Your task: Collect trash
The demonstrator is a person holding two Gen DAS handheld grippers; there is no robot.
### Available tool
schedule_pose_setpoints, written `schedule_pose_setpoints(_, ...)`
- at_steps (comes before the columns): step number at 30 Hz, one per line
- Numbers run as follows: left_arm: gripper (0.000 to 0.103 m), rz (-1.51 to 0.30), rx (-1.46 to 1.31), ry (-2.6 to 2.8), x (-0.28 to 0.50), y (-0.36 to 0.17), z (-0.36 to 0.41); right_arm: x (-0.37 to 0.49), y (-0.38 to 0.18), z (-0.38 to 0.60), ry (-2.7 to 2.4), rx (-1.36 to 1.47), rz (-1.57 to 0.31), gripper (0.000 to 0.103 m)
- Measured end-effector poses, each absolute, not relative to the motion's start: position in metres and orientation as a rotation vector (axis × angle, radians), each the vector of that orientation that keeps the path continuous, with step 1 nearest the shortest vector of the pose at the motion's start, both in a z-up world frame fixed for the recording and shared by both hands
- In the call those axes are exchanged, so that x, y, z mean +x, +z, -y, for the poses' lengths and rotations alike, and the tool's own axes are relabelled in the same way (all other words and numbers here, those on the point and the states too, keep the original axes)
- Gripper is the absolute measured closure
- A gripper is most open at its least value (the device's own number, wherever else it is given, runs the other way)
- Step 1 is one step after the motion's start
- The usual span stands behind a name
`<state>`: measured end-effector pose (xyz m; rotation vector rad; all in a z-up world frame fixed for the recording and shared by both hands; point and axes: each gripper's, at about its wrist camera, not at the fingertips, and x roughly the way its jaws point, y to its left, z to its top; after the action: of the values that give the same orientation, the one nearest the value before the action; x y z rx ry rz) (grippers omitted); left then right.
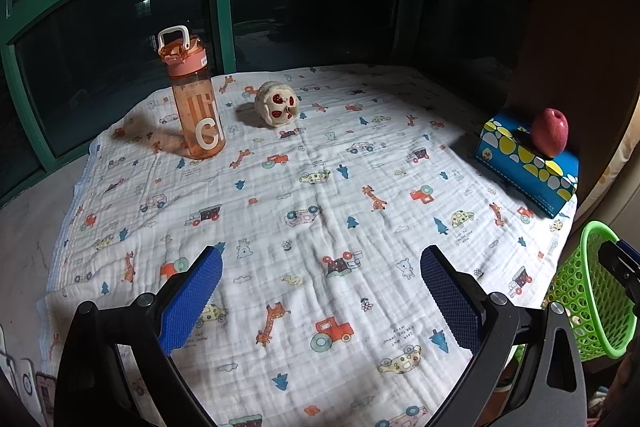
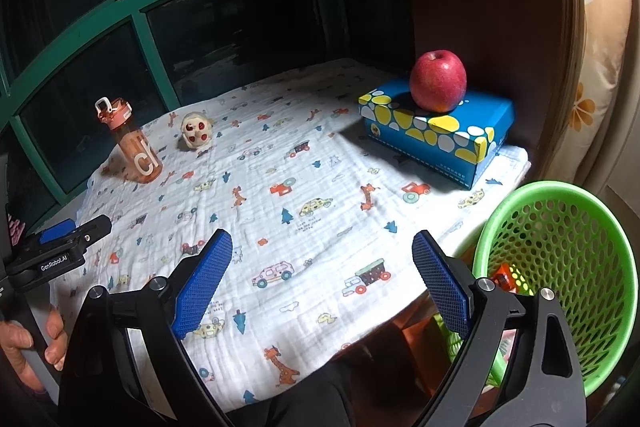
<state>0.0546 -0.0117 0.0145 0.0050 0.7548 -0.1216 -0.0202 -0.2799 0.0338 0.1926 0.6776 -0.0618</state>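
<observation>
The room is dim, and the windows (image 1: pixel 312 7) far back are black with night (a few tiny lit squares show outside). Light falls from above and the right onto the white cloth (image 1: pixel 320 207), so it looks bright in the middle. The bottle (image 1: pixel 194 99) throws a soft shadow to the left, and the box (image 2: pixel 436 131) has a dark shadow on its left side. The window frames bend like a bow, and the corners go black. Things look fairly sharp.
</observation>
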Motion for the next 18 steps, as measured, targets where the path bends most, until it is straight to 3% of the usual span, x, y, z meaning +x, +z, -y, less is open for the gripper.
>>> schedule_pose_setpoints(18,0.007,-0.746,0.012,-0.12,0.0533,0.0157,0.0101,-0.0204,0.0316,0.2782,-0.058,0.196,-0.679,0.012)
